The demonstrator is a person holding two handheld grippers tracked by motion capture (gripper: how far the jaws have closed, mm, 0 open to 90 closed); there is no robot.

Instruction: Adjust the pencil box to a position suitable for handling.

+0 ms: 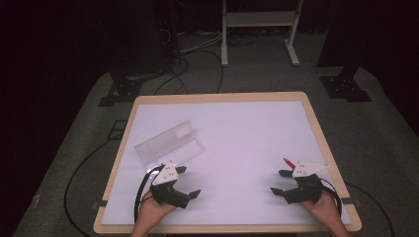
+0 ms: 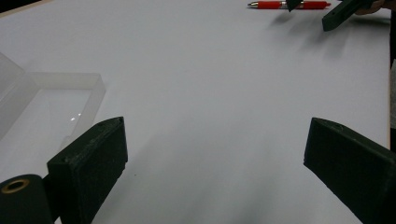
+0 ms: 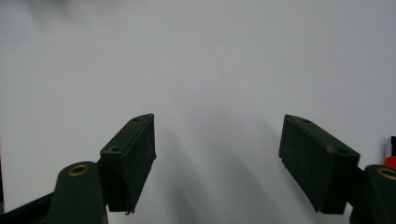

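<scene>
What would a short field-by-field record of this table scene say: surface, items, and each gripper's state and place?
surface: white board on a wood-edged table
item 1: clear plastic case, open, near left
item 2: red pen, lying flat beside the right gripper
left gripper: open, holding nothing, just in front of the case
right gripper: open, holding nothing, pen at its far side

Matt white sheet [image 1: 237, 133] over the table, smooth, edged by pale wood rim [image 1: 316, 128]. Clear glossy plastic box [image 1: 170, 143], frosted at the walls, catching a small glint. Red pen [image 2: 289, 4] in shiny plastic with a metallic tip. Black matt jaws on left gripper [image 2: 215, 154] and right gripper [image 3: 217, 149], pads finely textured, brass-coloured insert rings at the base.
</scene>
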